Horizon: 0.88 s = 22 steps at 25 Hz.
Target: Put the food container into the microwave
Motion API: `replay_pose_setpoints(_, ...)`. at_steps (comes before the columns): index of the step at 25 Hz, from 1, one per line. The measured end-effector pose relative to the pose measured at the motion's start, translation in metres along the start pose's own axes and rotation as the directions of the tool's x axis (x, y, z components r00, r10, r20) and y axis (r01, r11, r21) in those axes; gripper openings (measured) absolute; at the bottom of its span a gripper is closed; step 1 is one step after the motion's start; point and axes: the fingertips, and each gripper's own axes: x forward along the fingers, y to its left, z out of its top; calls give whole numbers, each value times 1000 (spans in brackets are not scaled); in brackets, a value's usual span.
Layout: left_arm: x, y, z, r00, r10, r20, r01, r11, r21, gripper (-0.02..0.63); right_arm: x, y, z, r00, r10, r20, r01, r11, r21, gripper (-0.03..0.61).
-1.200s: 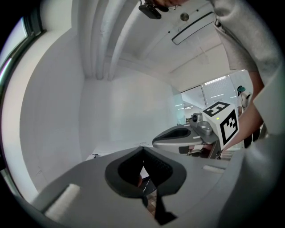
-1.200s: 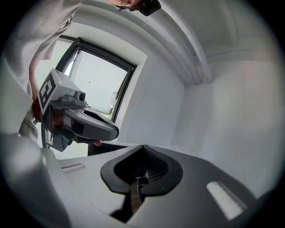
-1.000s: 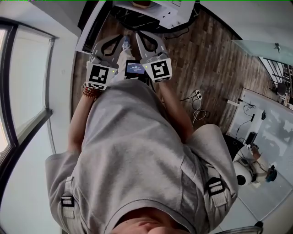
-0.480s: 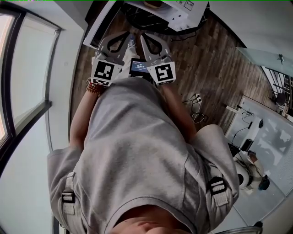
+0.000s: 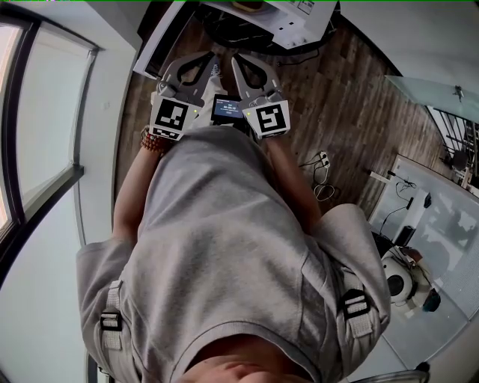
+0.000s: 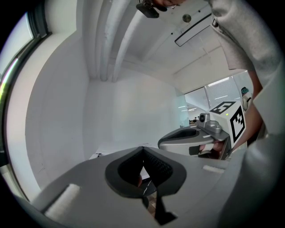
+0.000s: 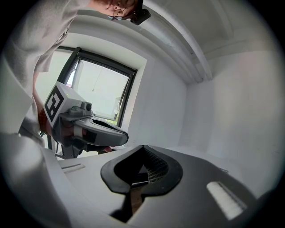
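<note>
Two grippers hang side by side just in front of your chest, over the wooden floor (image 5: 340, 97). Your left gripper (image 5: 207, 62) and your right gripper (image 5: 236, 60) each have their jaws clenched tip to tip, with nothing between them. A small lit screen (image 5: 227, 109) shows between the two. At the far edge, a white appliance (image 5: 296, 19) carries a brownish thing (image 5: 251, 5), too cut off to say whether it is the food container. It lies well apart from both pairs of jaws.

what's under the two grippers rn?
Wooden floor lies under the left gripper and right gripper, both shut and empty. The person's grey shirt covers everything nearer.
</note>
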Motion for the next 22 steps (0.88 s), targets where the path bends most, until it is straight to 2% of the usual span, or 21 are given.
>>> replay_pose_setpoints(11,-5,-7,-2,1000,-8,-12,8,1000,10,-2,-5,0,3,999,-19,47,18,1000,19,13)
replay_pose_setpoints(17,-5,-8,-5,1000,-5,-16,5,1000,5,-2,-6,-1,-7,1000,-26,10,26,1000,0,12)
replay_pose_setpoints(22,-7,-9,-6,1000,0,-21,0,1000,3,-2,-5,1,-2,999,-12,30,12,1000,19,12)
